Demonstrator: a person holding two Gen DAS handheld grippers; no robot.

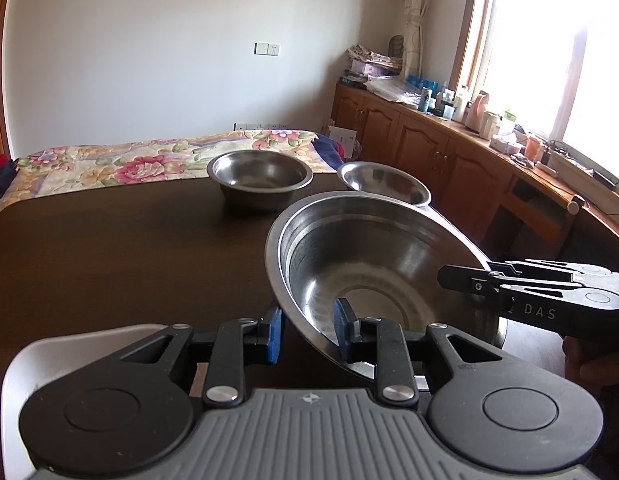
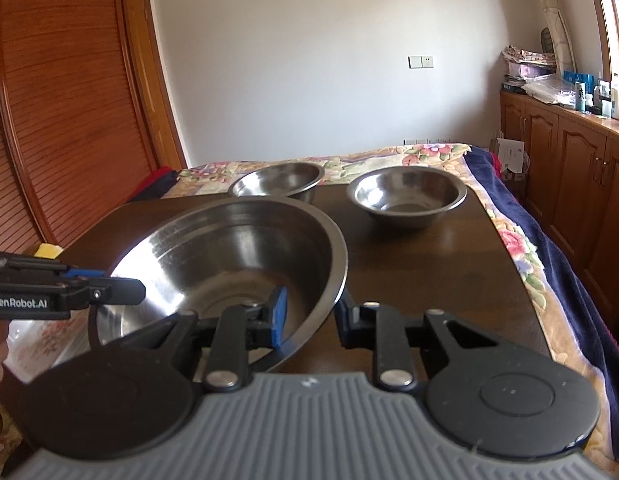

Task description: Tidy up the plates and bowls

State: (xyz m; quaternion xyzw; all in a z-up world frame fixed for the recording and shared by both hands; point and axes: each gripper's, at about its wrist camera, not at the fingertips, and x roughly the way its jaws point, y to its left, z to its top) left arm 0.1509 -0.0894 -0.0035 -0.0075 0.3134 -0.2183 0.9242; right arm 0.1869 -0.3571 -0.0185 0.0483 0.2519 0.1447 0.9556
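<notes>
A large steel bowl (image 1: 373, 264) (image 2: 237, 256) hangs tilted over the dark table (image 1: 109, 248) (image 2: 429, 272), gripped at two opposite sides. My left gripper (image 1: 308, 330) is shut on its near-left rim, one blue pad inside the wall and one outside. My right gripper (image 2: 309, 316) is shut on the opposite rim in the same way. Each gripper shows side-on in the other's view: the right gripper (image 1: 457, 278) and the left gripper (image 2: 137, 290). Two smaller steel bowls (image 1: 259, 176) (image 1: 383, 182) stand upright side by side at the table's far edge, also visible in the right wrist view (image 2: 277, 180) (image 2: 407, 196).
A bed with a floral cover (image 1: 121, 160) (image 2: 429, 152) lies beyond the table. Wooden cabinets (image 1: 449, 152) with bottles run under the window on the right. A wooden wardrobe (image 2: 69, 100) stands at left. A white tray-like thing (image 1: 49, 352) lies under my left gripper.
</notes>
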